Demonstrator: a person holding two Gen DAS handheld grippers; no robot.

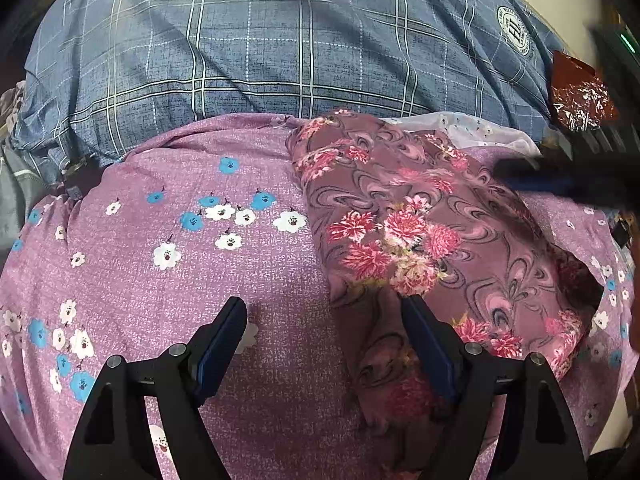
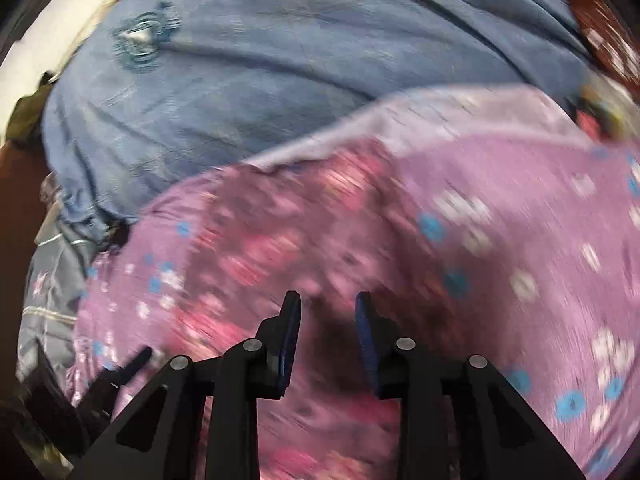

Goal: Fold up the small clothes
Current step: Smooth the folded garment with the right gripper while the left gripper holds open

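The left gripper [image 1: 324, 312] hovers with fingers spread wide, empty, over the purple flowered bedsheet [image 1: 168, 216]. The folded maroon floral garment [image 1: 420, 220] lies just right; the right gripper [image 2: 328, 308] above it is partly spread, holding nothing.

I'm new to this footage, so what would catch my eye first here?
Probably the mauve garment with pink flowers, lying bunched right of centre on the lilac flowered bedsheet. Behind it stretches a blue plaid cover. The open left gripper hovers at the garment's near edge.
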